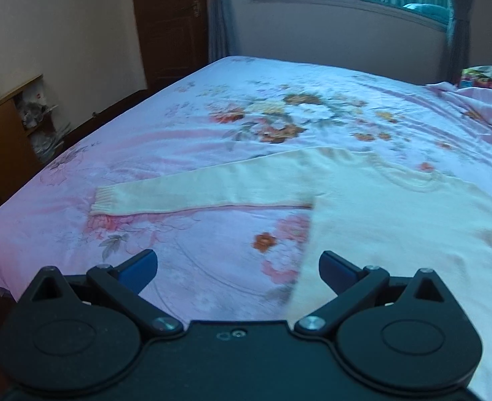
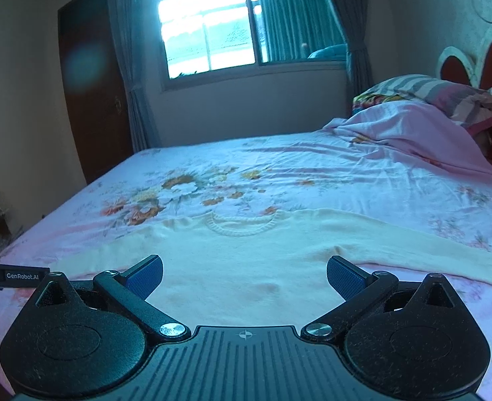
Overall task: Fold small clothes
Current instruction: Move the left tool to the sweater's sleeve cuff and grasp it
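A cream sweater (image 2: pixel 246 257) lies flat on the floral bed (image 2: pixel 279 167), neckline away. Only the left wrist view shows its left sleeve (image 1: pixel 192 193) stretched out; the right view shows the other sleeve and a faint mark, perhaps a stain. The left gripper (image 1: pixel 237 267) and right gripper (image 2: pixel 244 274) hover above, jaws apart, holding nothing.

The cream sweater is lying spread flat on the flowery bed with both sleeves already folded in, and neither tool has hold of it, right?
Not quite: the cream sweater has both sleeves stretched straight out sideways, as the right wrist view shows. The rest holds.
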A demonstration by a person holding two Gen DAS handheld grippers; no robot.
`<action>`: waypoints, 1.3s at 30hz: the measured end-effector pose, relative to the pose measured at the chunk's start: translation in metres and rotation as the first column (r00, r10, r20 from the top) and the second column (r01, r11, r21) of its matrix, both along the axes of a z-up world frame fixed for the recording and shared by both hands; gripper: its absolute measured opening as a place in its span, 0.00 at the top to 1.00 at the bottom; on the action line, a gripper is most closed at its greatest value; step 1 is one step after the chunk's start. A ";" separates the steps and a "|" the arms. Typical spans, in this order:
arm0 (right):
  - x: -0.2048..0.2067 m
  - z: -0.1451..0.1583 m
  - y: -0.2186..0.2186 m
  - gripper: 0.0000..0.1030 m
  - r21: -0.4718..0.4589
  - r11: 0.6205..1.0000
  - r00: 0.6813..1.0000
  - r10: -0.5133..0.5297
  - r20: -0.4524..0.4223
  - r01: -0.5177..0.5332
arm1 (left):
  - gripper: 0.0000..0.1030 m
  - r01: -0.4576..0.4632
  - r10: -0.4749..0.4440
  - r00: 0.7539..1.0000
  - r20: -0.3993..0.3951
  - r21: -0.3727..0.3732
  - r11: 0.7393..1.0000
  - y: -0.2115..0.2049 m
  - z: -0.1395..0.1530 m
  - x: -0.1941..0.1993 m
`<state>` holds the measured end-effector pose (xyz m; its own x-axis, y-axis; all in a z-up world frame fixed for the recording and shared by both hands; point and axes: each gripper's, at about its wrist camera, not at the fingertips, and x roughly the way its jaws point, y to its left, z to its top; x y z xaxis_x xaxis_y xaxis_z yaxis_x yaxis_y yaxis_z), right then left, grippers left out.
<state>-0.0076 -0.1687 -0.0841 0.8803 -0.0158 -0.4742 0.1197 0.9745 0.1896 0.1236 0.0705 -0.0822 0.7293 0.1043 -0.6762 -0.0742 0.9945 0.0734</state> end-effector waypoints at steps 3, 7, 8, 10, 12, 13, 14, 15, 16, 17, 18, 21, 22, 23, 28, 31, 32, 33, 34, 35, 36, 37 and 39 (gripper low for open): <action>0.023 -0.008 0.010 0.00 0.001 1.000 0.999 0.021 -0.024 -0.021 | 0.02 -0.032 0.031 0.999 -0.034 -0.014 0.999 0.018 -0.007 0.019; 0.054 -0.016 0.024 0.00 0.002 0.998 0.997 0.055 -0.045 -0.055 | 0.02 -0.086 0.083 0.994 -0.068 -0.041 0.995 0.044 -0.018 0.043; 0.061 -0.018 0.027 0.00 0.002 0.998 0.997 0.064 -0.050 -0.064 | 0.02 -0.102 0.099 0.992 -0.077 -0.040 0.994 0.050 -0.021 0.048; 0.074 -0.022 0.034 0.00 0.004 0.997 0.995 0.079 -0.056 -0.079 | 0.04 -0.137 0.132 0.986 -0.101 -0.053 0.989 0.066 -0.028 0.061; 0.086 -0.026 0.040 0.00 0.005 0.996 0.993 0.092 -0.067 -0.092 | 0.07 -0.176 0.164 0.978 -0.131 -0.079 0.981 0.082 -0.034 0.072; 0.091 -0.028 0.043 0.00 0.007 0.995 0.992 0.101 -0.072 -0.101 | 0.07 -0.193 0.179 0.974 -0.141 -0.093 0.977 0.090 -0.038 0.078; 0.097 -0.030 0.045 0.00 0.007 0.994 0.991 0.109 -0.078 -0.109 | 0.08 -0.212 0.195 0.969 -0.152 -0.107 0.971 0.098 -0.041 0.083; 0.102 -0.033 0.047 0.00 0.005 0.993 0.990 0.115 -0.083 -0.115 | 0.08 -0.235 0.215 0.963 -0.163 -0.116 0.965 0.106 -0.044 0.089; 0.107 -0.035 0.050 0.00 0.004 0.993 0.989 0.120 -0.089 -0.120 | 0.10 -0.256 0.232 0.957 -0.176 -0.128 0.958 0.114 -0.048 0.095; 0.112 -0.037 0.051 0.00 0.005 0.992 0.988 0.125 -0.093 -0.126 | 0.11 -0.277 0.250 0.951 -0.184 -0.140 0.951 0.122 -0.051 0.100; 0.117 -0.040 0.053 0.00 0.006 0.991 0.987 0.130 -0.097 -0.130 | 0.11 -0.300 0.269 0.944 -0.193 -0.154 0.942 0.130 -0.055 0.105; 0.128 -0.047 0.059 0.00 -0.002 0.990 0.983 0.143 -0.114 -0.144 | 0.17 -0.386 0.336 0.911 -0.239 -0.208 0.899 0.157 -0.067 0.119; 0.132 -0.050 0.060 0.00 -0.003 0.989 0.982 0.145 -0.121 -0.147 | 0.20 -0.415 0.358 0.899 -0.252 -0.233 0.879 0.166 -0.071 0.123; 0.135 -0.052 0.061 0.00 0.001 0.989 0.981 0.147 -0.128 -0.148 | 0.22 -0.439 0.376 0.889 -0.260 -0.255 0.862 0.175 -0.075 0.127; 0.149 -0.064 0.062 0.00 0.006 0.989 0.978 0.146 -0.150 -0.147 | 0.35 -0.525 0.427 0.847 -0.316 -0.374 0.765 0.219 -0.095 0.149; 0.158 -0.071 0.063 0.00 0.008 0.989 0.975 0.144 -0.170 -0.145 | 0.35 -0.557 0.419 0.830 -0.368 -0.507 0.657 0.244 -0.113 0.158; 0.160 -0.074 0.064 0.00 0.009 0.989 0.974 0.145 -0.176 -0.146 | 0.35 -0.568 0.421 0.823 -0.381 -0.540 0.621 0.251 -0.119 0.160; 0.162 -0.076 0.065 0.00 0.009 0.989 0.972 0.148 -0.183 -0.149 | 0.35 -0.571 0.423 0.821 -0.383 -0.571 0.590 0.256 -0.124 0.161; 0.164 -0.078 0.066 0.00 0.008 0.988 0.970 0.151 -0.188 -0.152 | 0.35 -0.571 0.431 0.820 -0.378 -0.597 0.563 0.261 -0.127 0.162; 0.167 -0.080 0.067 0.00 0.005 0.988 0.970 0.151 -0.192 -0.152 | 0.36 -0.572 0.442 0.817 -0.370 -0.613 0.545 0.264 -0.129 0.163; 0.169 -0.082 0.068 0.00 0.005 0.988 0.969 0.151 -0.196 -0.153 | 0.38 -0.565 0.445 0.820 -0.360 -0.633 0.529 0.267 -0.130 0.164; 0.170 -0.083 0.069 0.00 0.007 0.988 0.968 0.155 -0.199 -0.157 | 0.44 -0.558 0.442 0.823 -0.356 -0.652 0.513 0.269 -0.132 0.167; 0.172 -0.085 0.071 0.00 0.002 0.987 0.966 0.159 -0.203 -0.162 | 0.52 -0.559 0.453 0.817 -0.357 -0.683 0.470 0.274 -0.138 0.172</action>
